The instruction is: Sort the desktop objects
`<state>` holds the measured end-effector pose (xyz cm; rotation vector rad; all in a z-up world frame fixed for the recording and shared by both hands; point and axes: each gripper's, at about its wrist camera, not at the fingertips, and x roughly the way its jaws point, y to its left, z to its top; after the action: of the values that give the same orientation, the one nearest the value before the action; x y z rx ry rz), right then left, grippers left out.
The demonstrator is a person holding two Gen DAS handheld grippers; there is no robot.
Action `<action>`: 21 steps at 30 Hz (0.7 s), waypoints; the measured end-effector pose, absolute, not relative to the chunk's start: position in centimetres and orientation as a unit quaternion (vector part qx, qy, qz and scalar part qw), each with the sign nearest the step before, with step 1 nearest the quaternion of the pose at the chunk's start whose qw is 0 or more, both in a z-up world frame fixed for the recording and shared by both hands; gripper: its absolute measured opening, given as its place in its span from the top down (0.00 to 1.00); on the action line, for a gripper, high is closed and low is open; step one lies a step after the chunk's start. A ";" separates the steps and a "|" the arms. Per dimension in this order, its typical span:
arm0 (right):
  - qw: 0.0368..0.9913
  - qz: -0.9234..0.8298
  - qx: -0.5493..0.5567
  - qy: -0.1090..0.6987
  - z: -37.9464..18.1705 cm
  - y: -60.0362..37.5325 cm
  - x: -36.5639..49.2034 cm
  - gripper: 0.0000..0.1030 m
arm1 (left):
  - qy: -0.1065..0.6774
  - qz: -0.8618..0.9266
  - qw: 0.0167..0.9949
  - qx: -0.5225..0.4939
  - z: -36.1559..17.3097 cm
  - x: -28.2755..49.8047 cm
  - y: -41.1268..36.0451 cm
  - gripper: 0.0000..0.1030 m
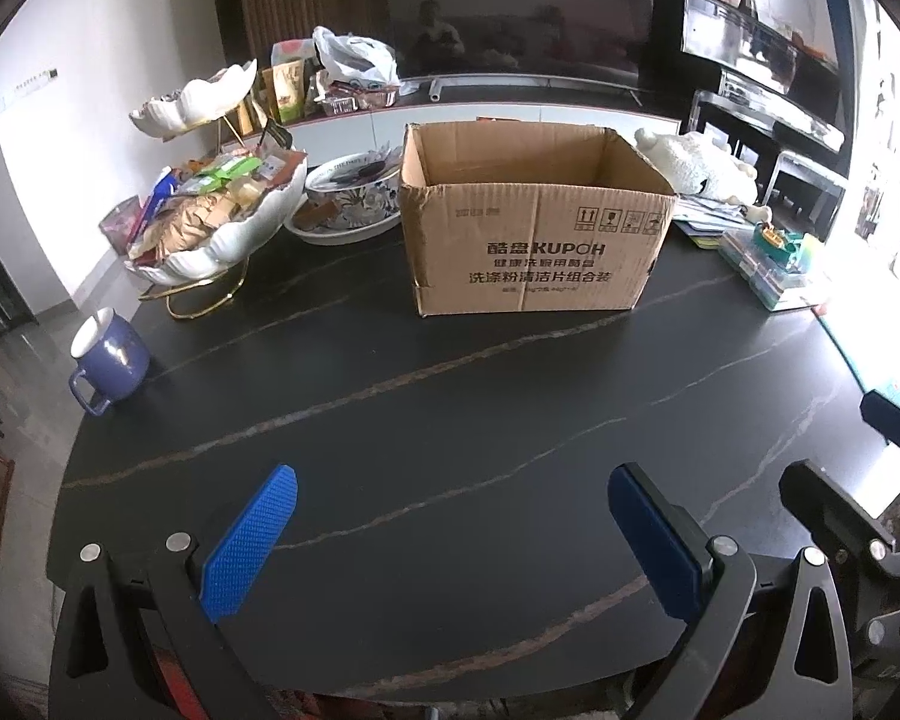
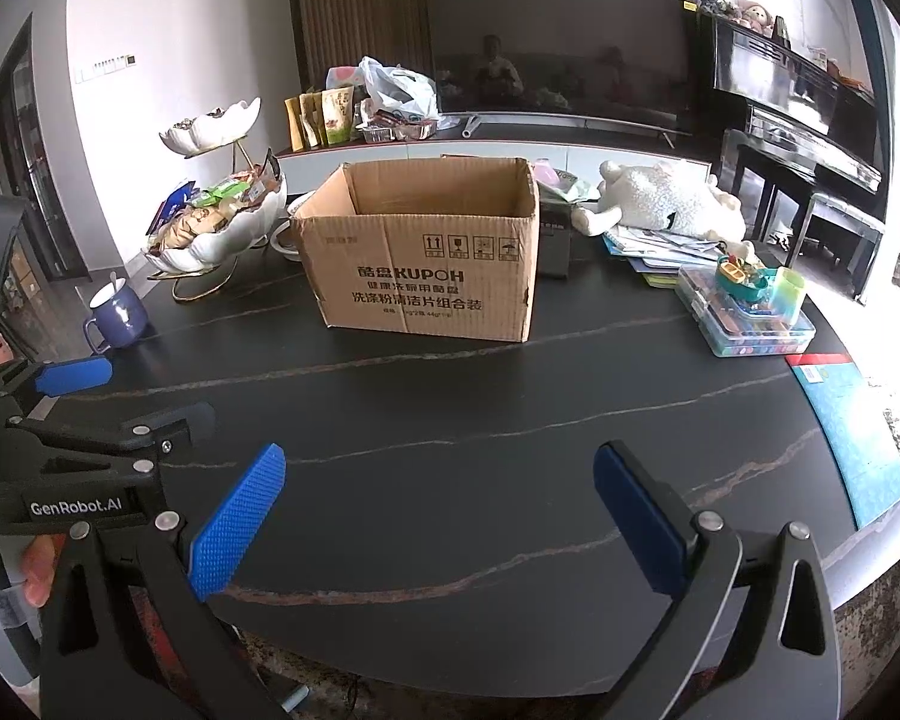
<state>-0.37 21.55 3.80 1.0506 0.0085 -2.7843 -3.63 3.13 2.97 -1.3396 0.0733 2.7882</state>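
Note:
An open cardboard box [image 1: 534, 222] [image 2: 426, 252] stands upright in the middle of the black marble table [image 1: 450, 420] [image 2: 480, 420]; what shows of its inside is bare. A blue mug [image 1: 111, 360] [image 2: 117, 312] sits at the left edge. A clear case of coloured items [image 2: 744, 312] [image 1: 768, 264] with a green toy on top lies at the right, next to a white plush toy [image 2: 660, 198] [image 1: 696, 162] on papers. My left gripper [image 1: 450, 492] is open above the near table edge, holding nothing. My right gripper [image 2: 438, 474] is open too, just right of the left one.
A two-tier white shell dish [image 1: 222, 222] [image 2: 222, 222] full of snacks stands at the back left, a patterned bowl [image 1: 354, 198] beside the box. A teal book [image 2: 852, 438] lies at the right edge. A TV and a piano stand behind the table.

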 end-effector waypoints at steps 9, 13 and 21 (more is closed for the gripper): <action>0.081 -0.932 0.353 0.003 3.8 21.6 -0.5 0.01 | 0.026 0.898 0.024 -0.438 2.6 -3.7 3.2 0.01; 0.081 -0.931 0.355 0.002 3.7 21.6 -0.5 0.01 | 0.027 0.897 0.022 -0.441 2.4 -3.8 3.2 0.00; 0.080 -0.931 0.356 0.003 3.6 21.5 -0.6 0.01 | 0.029 0.899 0.017 -0.437 2.5 -3.8 3.0 0.00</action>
<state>-0.56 21.50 3.60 1.0649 0.0085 -2.7839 -3.76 2.97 2.51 -1.3597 0.0887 2.7932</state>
